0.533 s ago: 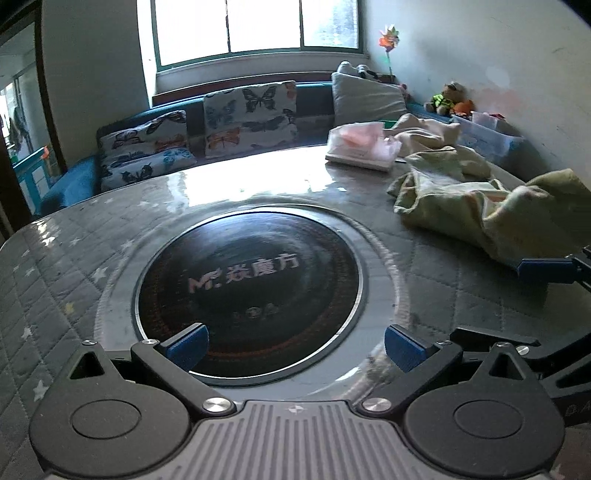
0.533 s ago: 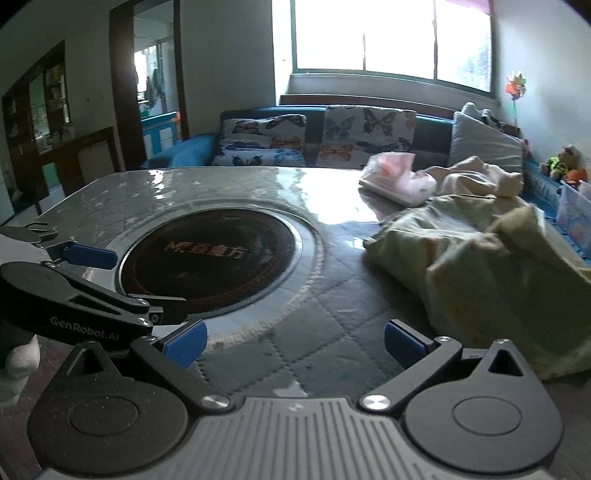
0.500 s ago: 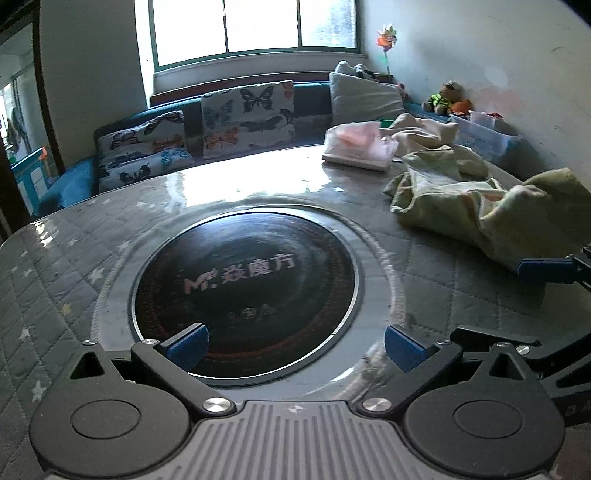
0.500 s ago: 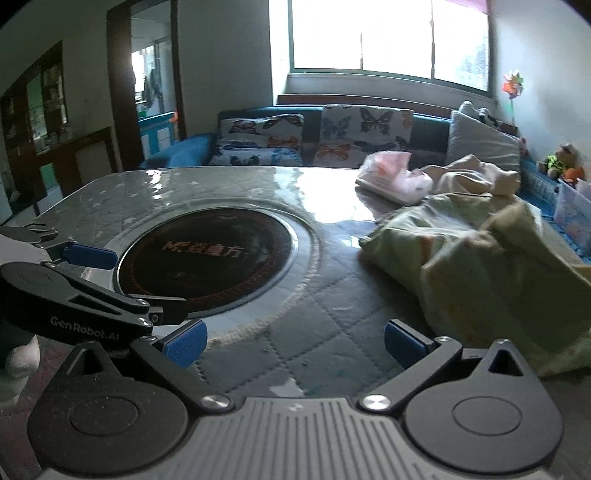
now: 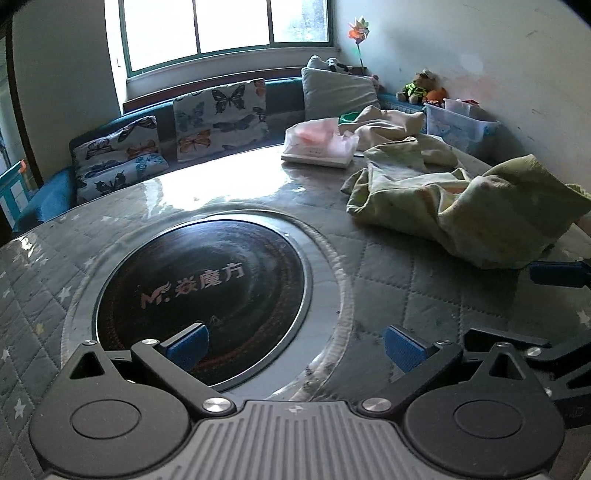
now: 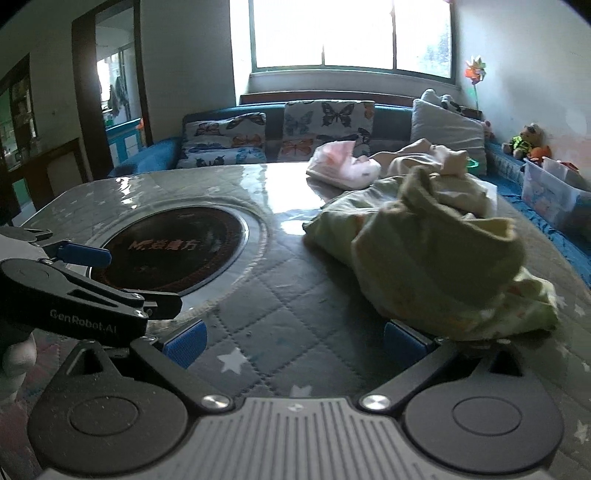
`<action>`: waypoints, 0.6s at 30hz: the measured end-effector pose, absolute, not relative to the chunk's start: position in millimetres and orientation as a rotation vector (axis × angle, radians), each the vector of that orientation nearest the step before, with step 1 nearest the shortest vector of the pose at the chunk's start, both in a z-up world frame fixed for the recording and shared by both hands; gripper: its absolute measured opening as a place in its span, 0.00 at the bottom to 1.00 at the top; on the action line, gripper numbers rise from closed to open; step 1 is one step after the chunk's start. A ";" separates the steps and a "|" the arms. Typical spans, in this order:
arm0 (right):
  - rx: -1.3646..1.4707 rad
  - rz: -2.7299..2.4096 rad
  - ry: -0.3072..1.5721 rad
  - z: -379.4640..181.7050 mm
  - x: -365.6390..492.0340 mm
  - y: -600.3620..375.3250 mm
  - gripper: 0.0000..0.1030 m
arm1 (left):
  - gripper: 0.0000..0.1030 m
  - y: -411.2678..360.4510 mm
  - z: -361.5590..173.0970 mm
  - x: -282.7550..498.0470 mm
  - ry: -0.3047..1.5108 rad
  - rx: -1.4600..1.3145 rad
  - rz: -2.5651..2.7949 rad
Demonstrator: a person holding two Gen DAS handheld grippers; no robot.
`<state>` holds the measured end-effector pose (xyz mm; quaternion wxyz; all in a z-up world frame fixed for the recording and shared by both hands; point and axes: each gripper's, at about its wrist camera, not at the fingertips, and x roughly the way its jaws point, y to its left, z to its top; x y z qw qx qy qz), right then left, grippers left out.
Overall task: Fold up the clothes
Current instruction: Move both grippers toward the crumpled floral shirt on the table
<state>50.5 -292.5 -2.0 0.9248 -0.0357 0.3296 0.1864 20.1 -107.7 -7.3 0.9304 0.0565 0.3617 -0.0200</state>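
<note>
- Left gripper (image 5: 295, 341) of black plastic with blue pads: jaws spread wide, nothing between them, hovering over the near rim of the round black glass cooktop (image 5: 207, 295) set into the desk.
- Right gripper (image 6: 293, 341), same build: jaws released and wide apart, empty; right blue pad just at the near edge of the crumpled pale-green garment (image 6: 436, 258), contact not clear.
- Pale-green garment (image 5: 461, 206): bunched in a heap on the right part of the grey quilted star-print desk (image 5: 406, 280), to the right of the cooktop and apart from it.
- Cream-coloured cloth (image 5: 388, 123): crumpled behind the green garment, at the far edge of the desk.
- Clear plastic bag (image 5: 321, 142) at the far edge of the desk, left of the cream cloth: pink and white folded fabric inside, seen through the film.
- Clear plastic storage bin (image 5: 456, 123) by the right wall on the blue bench: white container resting on top; contents too small to tell.
- Butterfly-print cushions (image 5: 221, 114) and plain grey pillow (image 5: 336, 92): leaning along the blue bench under the window.
- Small plush toys (image 5: 421, 86): sitting in the corner beside the bin, near the colourful pinwheel (image 5: 357, 31).
</note>
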 end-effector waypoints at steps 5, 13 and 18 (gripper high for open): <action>-0.062 0.354 0.674 0.2 50.2 -309.3 1.00 | 1.00 -107.6 5.4 19.9 0.749 0.116 -0.087; -0.050 0.325 0.670 6.3 63.5 -336.1 1.00 | 1.00 -118.7 11.4 23.1 0.753 0.122 -0.116; -0.048 0.297 0.659 9.3 66.2 -347.0 1.00 | 1.00 -122.9 13.4 26.3 0.755 0.126 -0.130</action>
